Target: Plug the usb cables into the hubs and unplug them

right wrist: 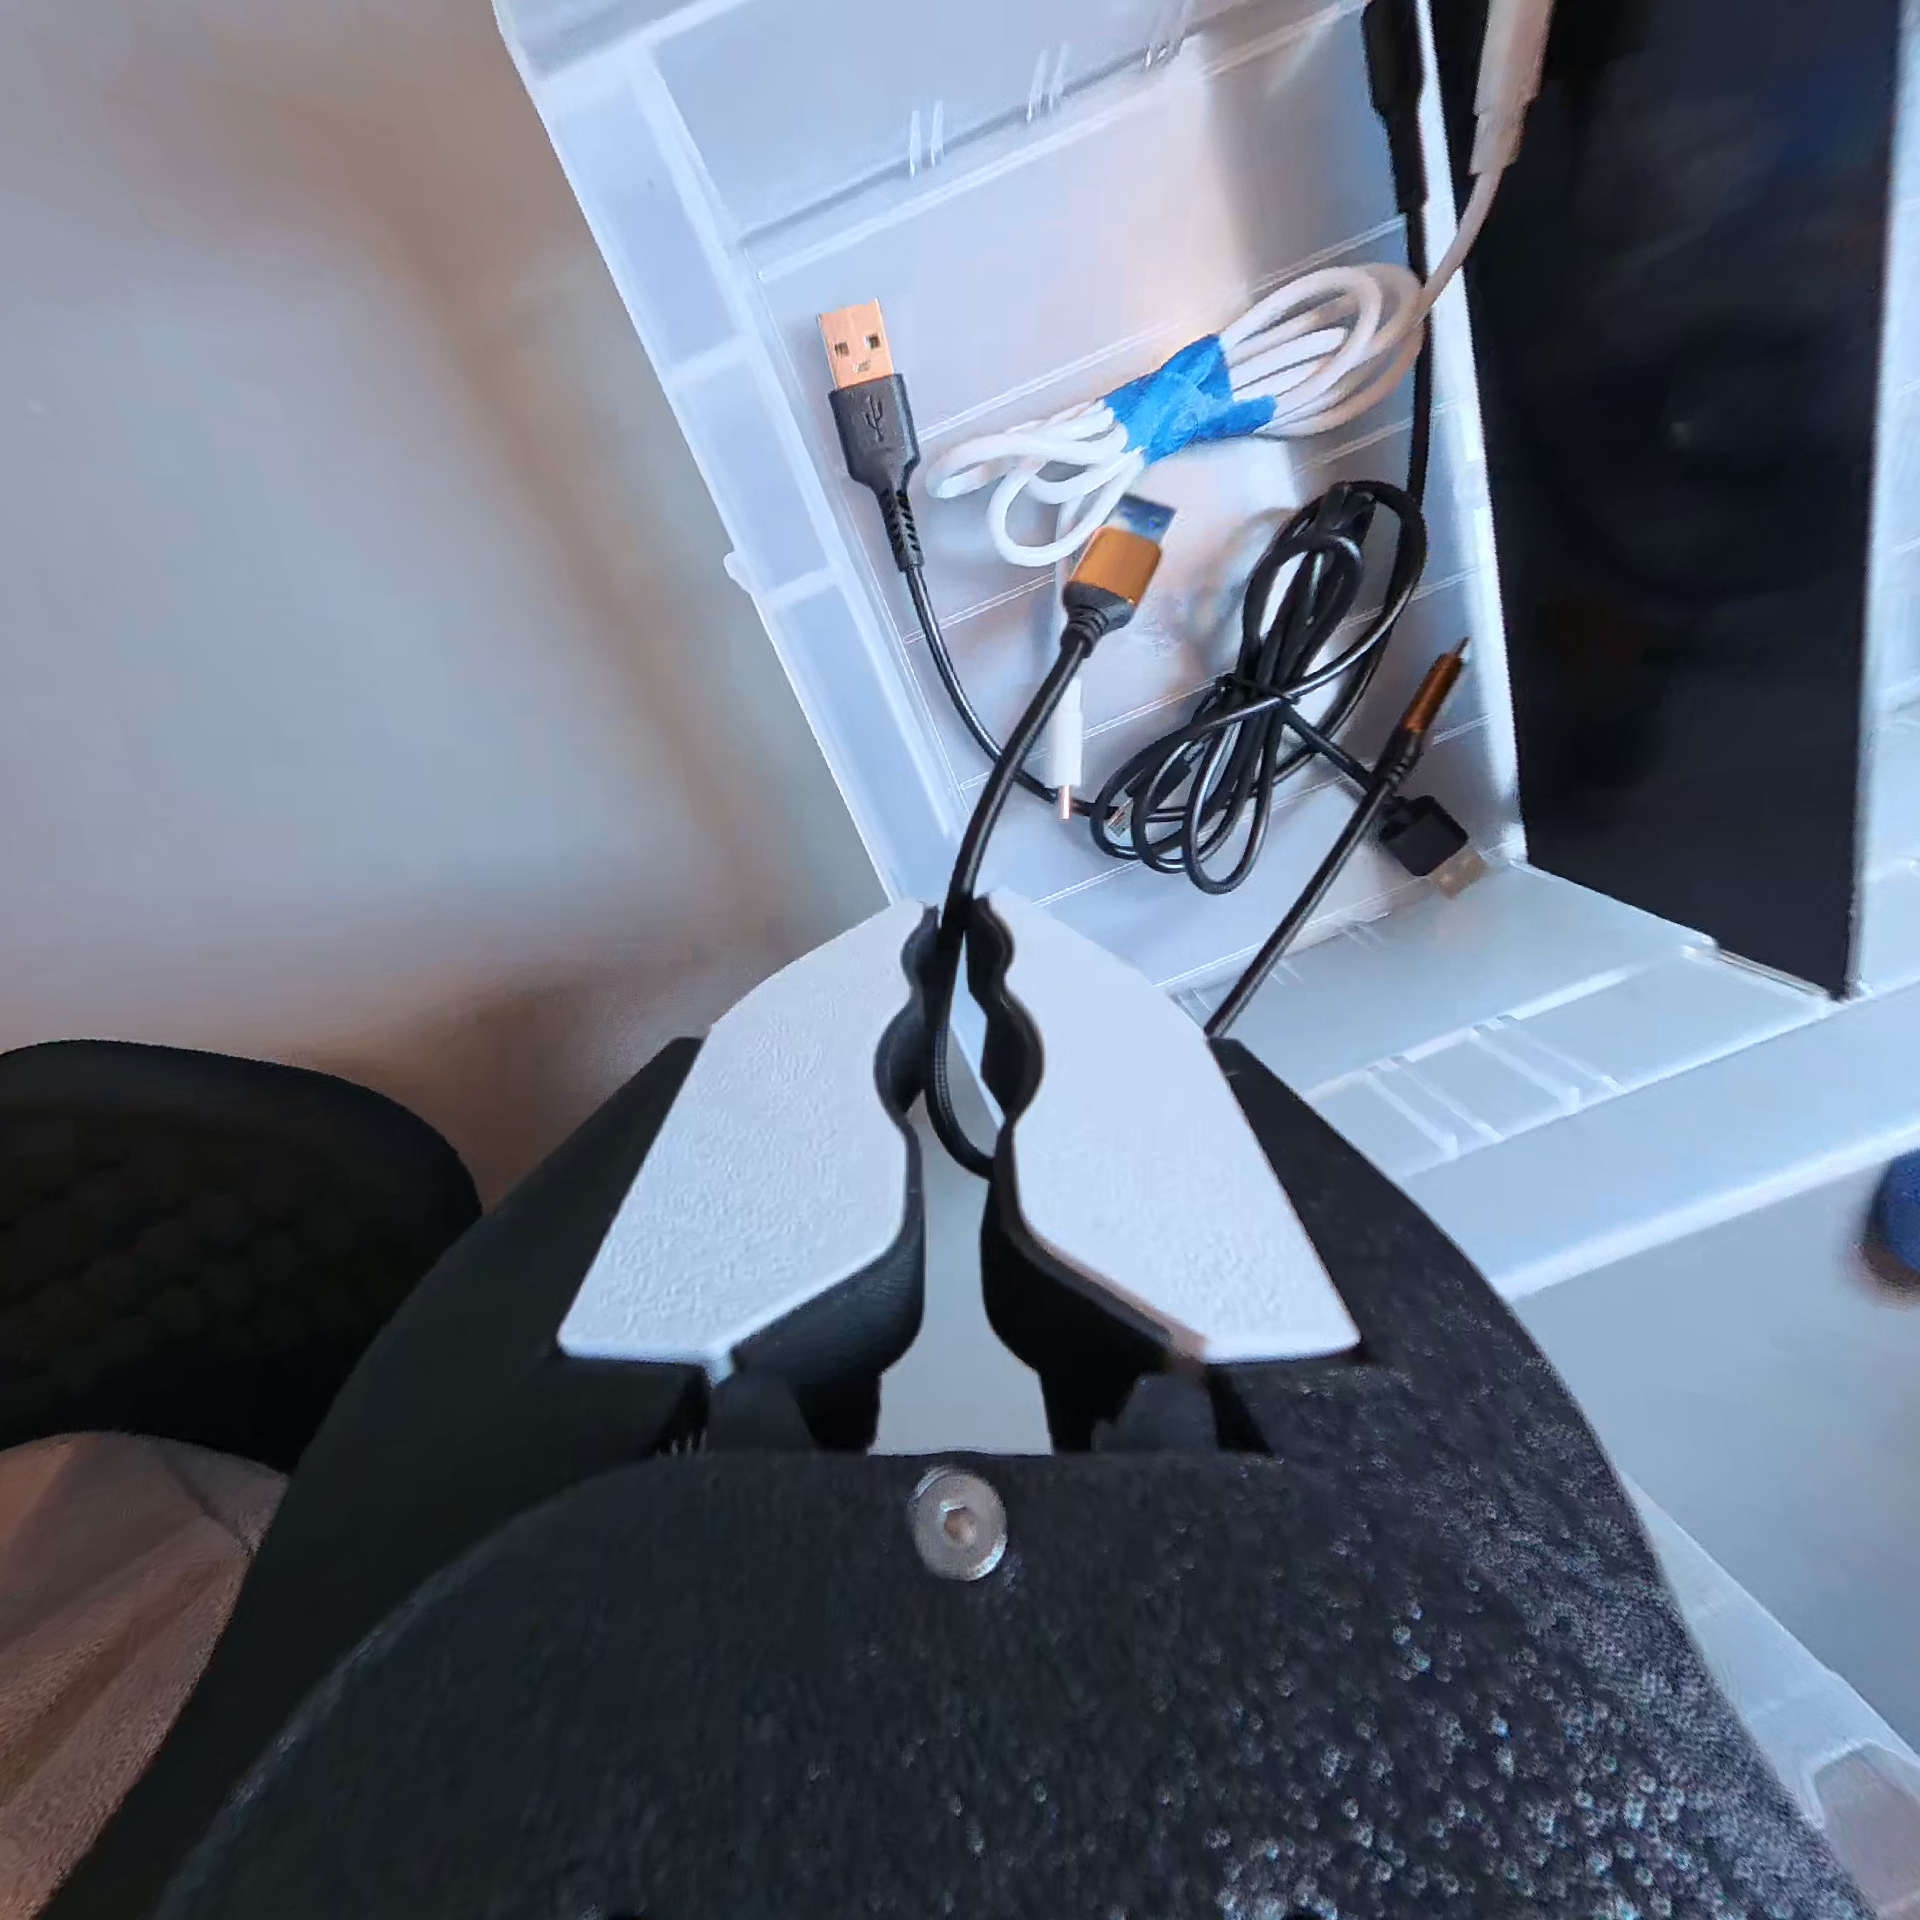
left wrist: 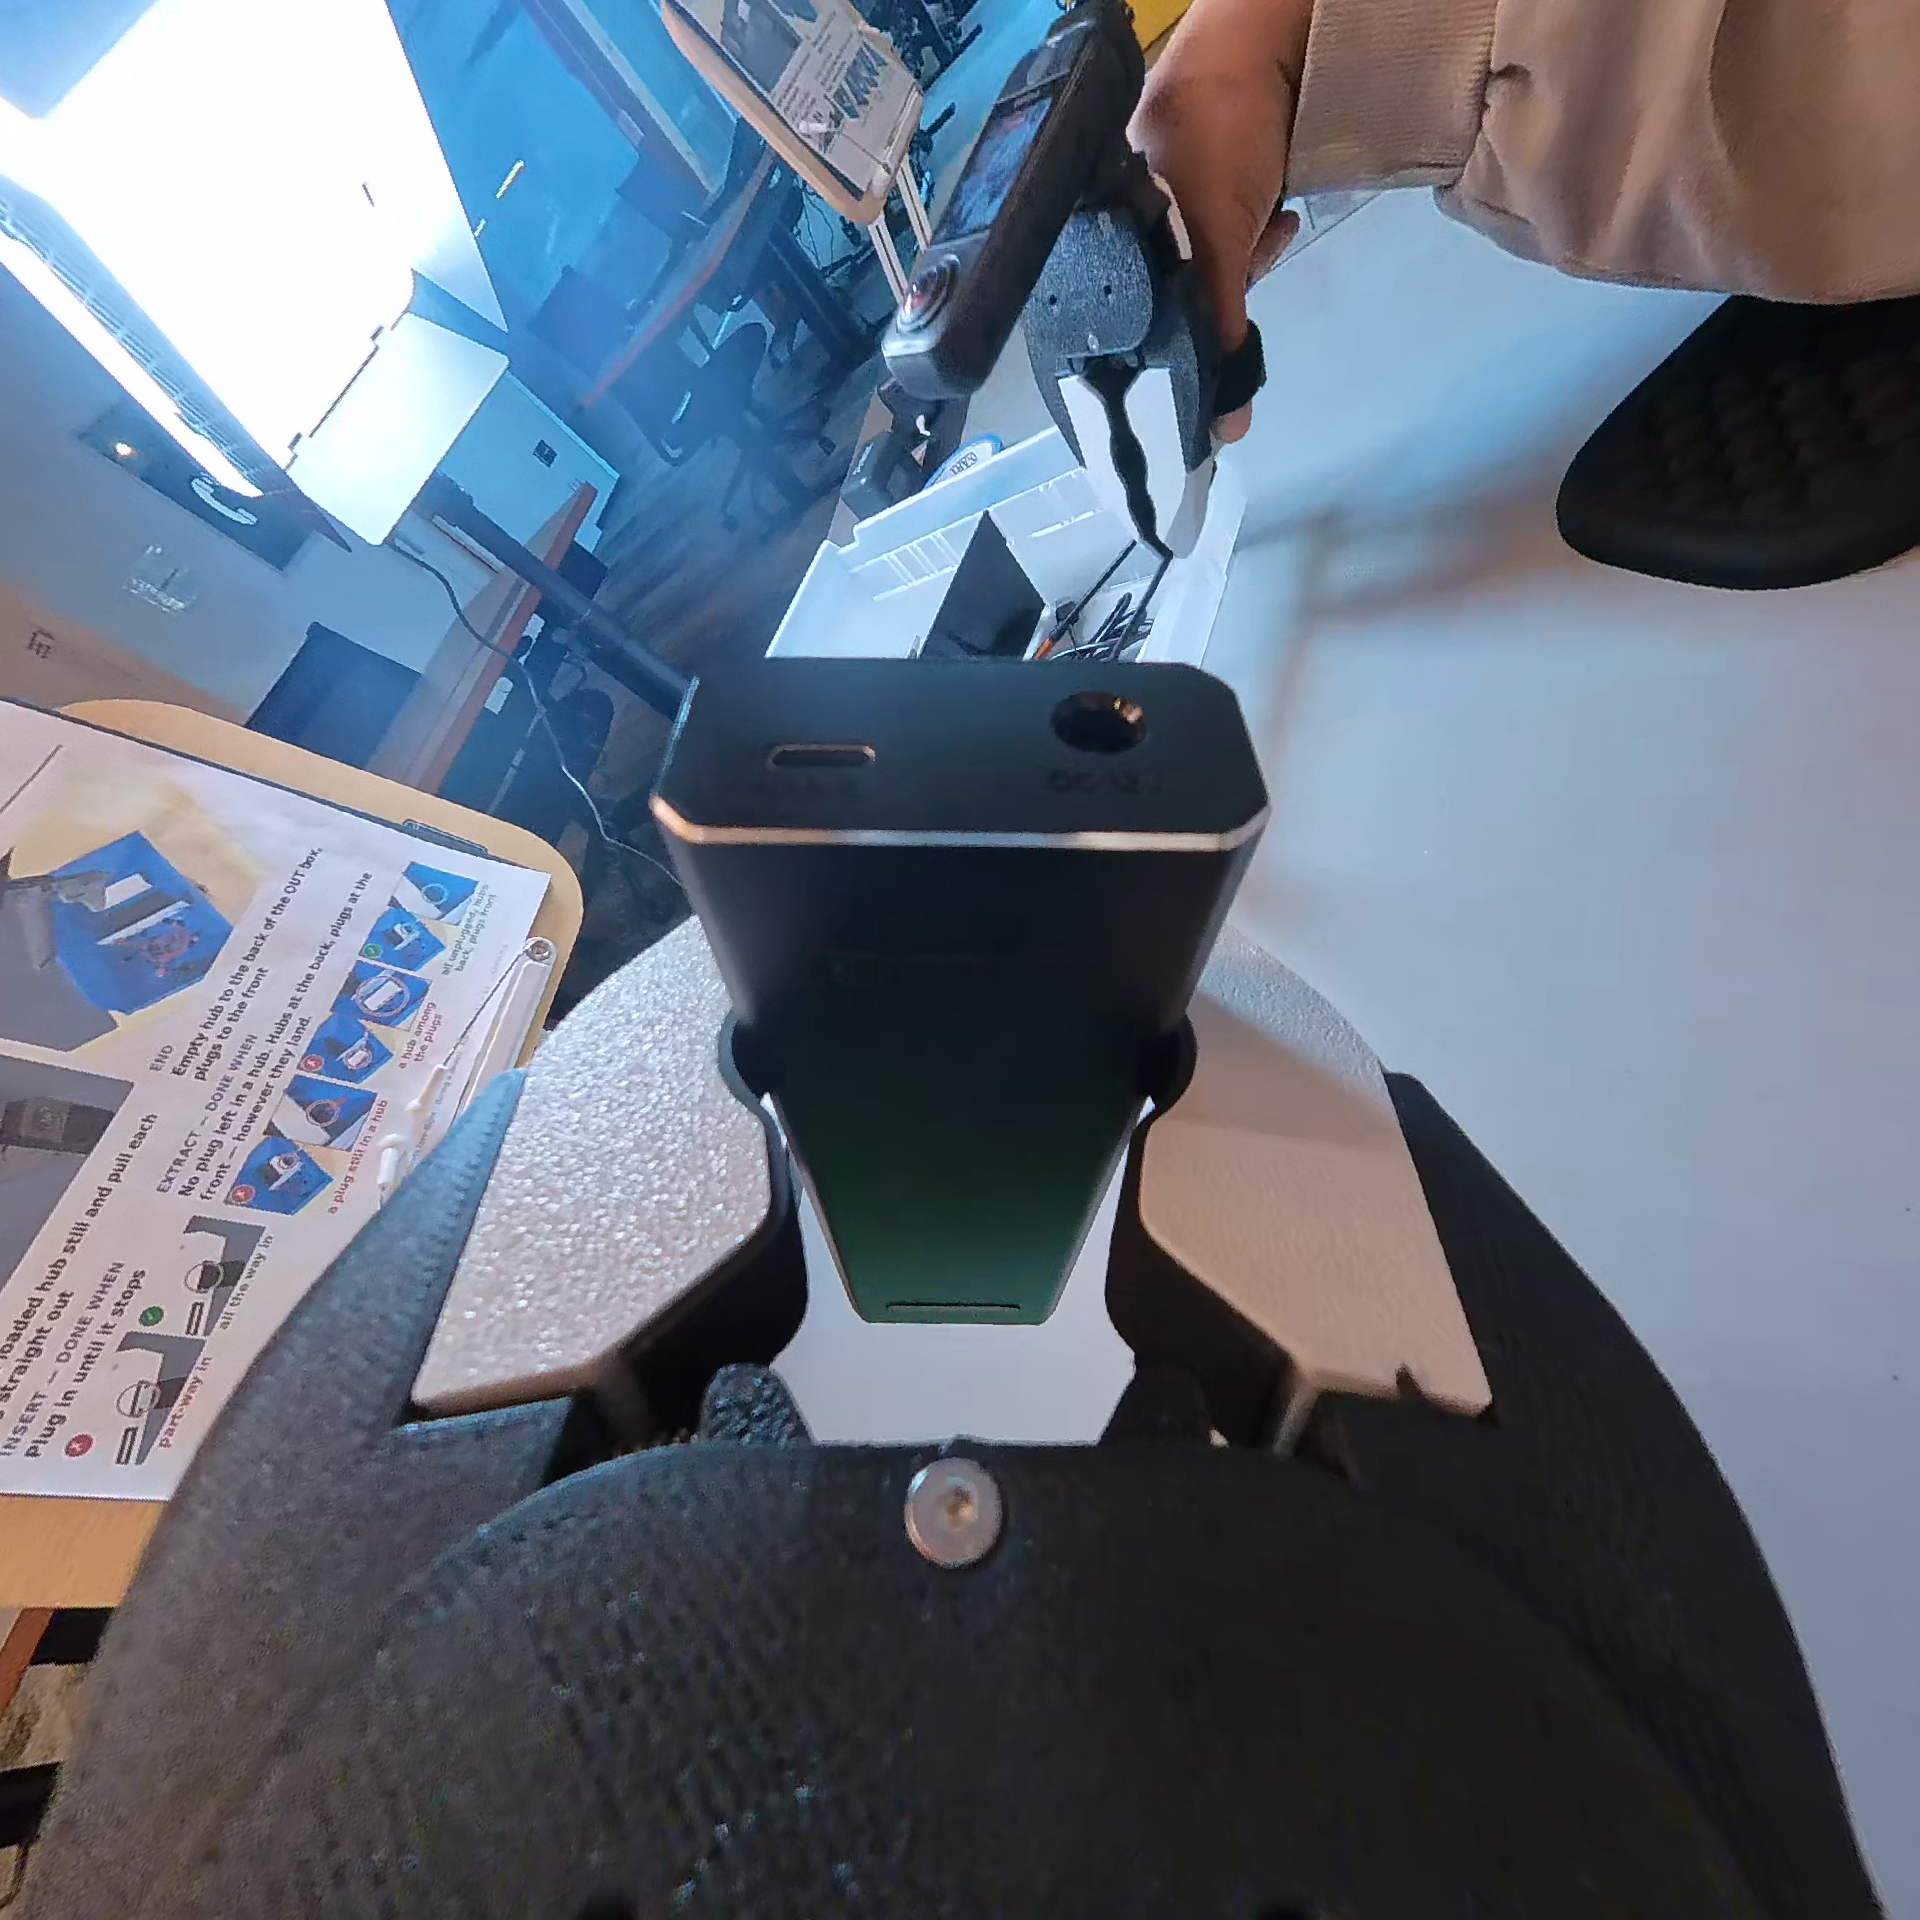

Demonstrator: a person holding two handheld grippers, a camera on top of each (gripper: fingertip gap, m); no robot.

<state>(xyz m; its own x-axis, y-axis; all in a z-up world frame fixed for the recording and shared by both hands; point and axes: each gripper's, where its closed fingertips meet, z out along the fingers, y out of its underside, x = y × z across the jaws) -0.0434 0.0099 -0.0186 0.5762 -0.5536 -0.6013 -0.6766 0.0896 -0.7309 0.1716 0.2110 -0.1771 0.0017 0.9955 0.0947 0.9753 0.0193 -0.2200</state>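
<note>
The left claw (left wrist: 956, 1049) is clamped on the smooth black metal hub (left wrist: 956, 935), held above the counter (left wrist: 1558, 935). The right claw (right wrist: 956, 925) is pinched shut on a braided black cable (right wrist: 1023, 748) just behind its bronze plug (right wrist: 1117, 556), over the ribbed plastic bin (right wrist: 1039, 208). This looks like the insertion step; the next move calls for aligning plug with port.

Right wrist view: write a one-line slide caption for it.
Right gripper shut on a black cable with an orange-collared USB plug, above a clear bin of bundled cables.
</note>
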